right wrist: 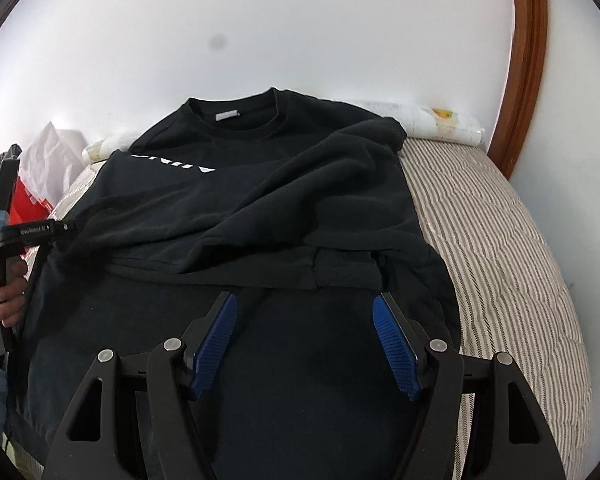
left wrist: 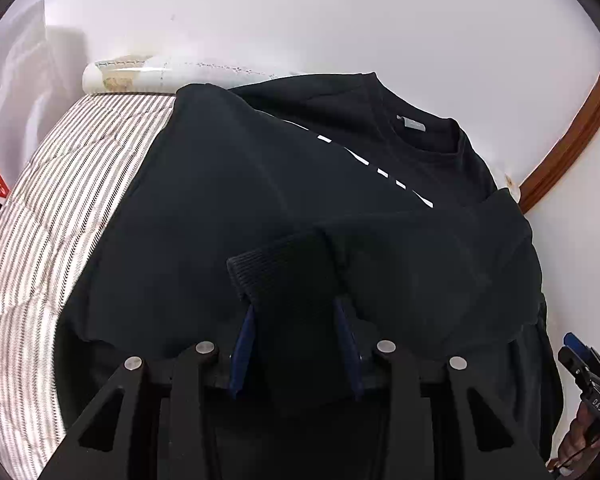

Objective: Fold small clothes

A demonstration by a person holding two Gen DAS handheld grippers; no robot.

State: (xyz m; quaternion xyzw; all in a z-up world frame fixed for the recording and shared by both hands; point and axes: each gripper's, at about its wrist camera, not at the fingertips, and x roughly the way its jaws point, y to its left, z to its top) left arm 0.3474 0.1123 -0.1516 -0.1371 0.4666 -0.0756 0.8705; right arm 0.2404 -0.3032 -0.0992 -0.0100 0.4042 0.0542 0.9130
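Left gripper (left wrist: 296, 304) has the black sweatshirt's (right wrist: 260, 200) ribbed cuff (left wrist: 280, 264) between its 2 blue pads, grip unclear; right gripper (right wrist: 305, 304) gapes empty over the hem. Sweatshirt lies sleeves-folded (neck label up) on the striped mattress (right wrist: 500, 240).

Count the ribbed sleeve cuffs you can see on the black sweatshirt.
2. One cuff lies between the fingers of the left tool; the other cuff lies flat on the sweatshirt, just ahead of the right tool. None seems hidden.
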